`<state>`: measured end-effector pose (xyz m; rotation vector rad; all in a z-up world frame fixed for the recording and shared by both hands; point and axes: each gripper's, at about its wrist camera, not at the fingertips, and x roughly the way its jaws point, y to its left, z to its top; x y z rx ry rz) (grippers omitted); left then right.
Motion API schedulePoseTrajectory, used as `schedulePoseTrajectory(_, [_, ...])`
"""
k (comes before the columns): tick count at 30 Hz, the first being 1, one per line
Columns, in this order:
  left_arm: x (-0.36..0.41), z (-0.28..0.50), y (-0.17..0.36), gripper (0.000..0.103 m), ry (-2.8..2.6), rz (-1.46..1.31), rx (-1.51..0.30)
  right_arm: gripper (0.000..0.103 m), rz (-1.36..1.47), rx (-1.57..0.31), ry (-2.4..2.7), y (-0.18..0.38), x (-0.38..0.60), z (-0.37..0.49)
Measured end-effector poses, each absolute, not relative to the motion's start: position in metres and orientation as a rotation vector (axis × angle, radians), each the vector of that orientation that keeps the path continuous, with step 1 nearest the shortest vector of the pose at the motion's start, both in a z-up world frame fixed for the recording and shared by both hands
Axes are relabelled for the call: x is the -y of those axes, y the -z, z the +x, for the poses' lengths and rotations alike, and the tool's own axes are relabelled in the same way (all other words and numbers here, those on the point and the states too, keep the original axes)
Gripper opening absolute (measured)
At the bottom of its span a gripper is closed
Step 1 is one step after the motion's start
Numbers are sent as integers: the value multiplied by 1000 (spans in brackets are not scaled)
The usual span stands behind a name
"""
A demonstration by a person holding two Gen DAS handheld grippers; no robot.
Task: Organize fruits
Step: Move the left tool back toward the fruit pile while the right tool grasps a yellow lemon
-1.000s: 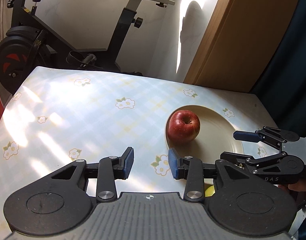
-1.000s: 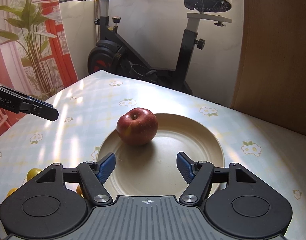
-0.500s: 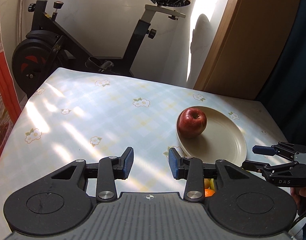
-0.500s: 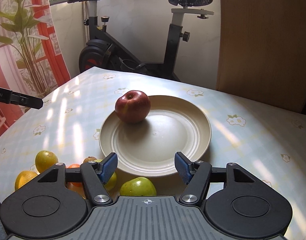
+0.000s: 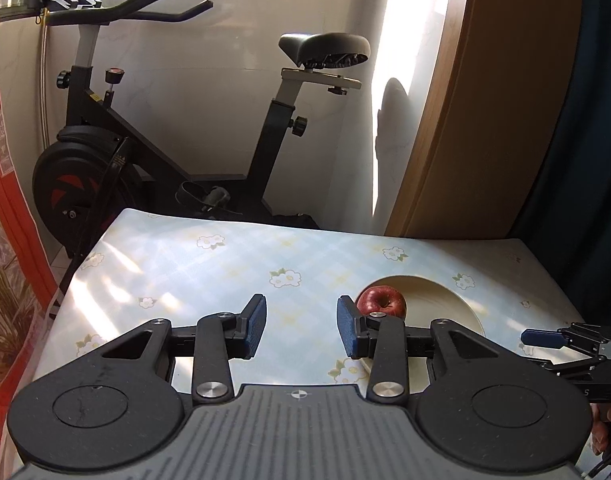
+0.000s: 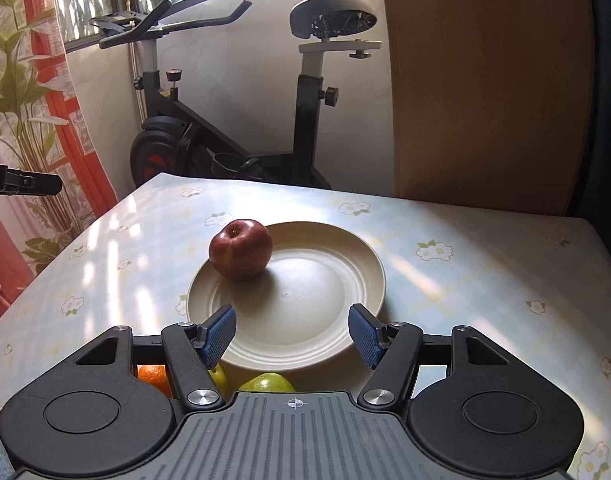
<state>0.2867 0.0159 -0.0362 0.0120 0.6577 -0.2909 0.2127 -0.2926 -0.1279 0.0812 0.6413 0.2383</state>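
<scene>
1. Tongs: left tongs (image 5: 301,330) stand narrowly parted, empty; right tongs (image 6: 292,338), just closing slightly, gape empty.
2. Round red apple (image 6: 240,249) sits on cream plate (image 6: 333,280), centre frame, on the floral worktop (image 6: 485,280).

Fruits (image 6: 267,383) half-hidden behind right gripper (image 6: 292,338)

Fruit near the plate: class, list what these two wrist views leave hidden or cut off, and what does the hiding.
- Right wrist view: the orange and green apple peek out behind the right hand-held gripper body; how many fruits lie there is hidden.
- Left wrist view: the plate near half and the red apple underside sit behind a gripper finger.
- Left wrist view: the person's hand is cut by the frame edge.
</scene>
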Motion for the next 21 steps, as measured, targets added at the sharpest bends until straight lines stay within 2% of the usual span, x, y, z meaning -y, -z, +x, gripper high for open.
schedulePoseTrajectory(11, [-28,266,43,41,306,16,-733,59,63,-745,-274,137,275,197])
schedulePoseTrajectory(16, [-24,254,52,49,317,9,-766,59,52,-751,-295,137,267,190])
schedulePoseTrajectory(21, [-23,248,67,50,330,2,-816,59,41,-763,-330,140,256,189])
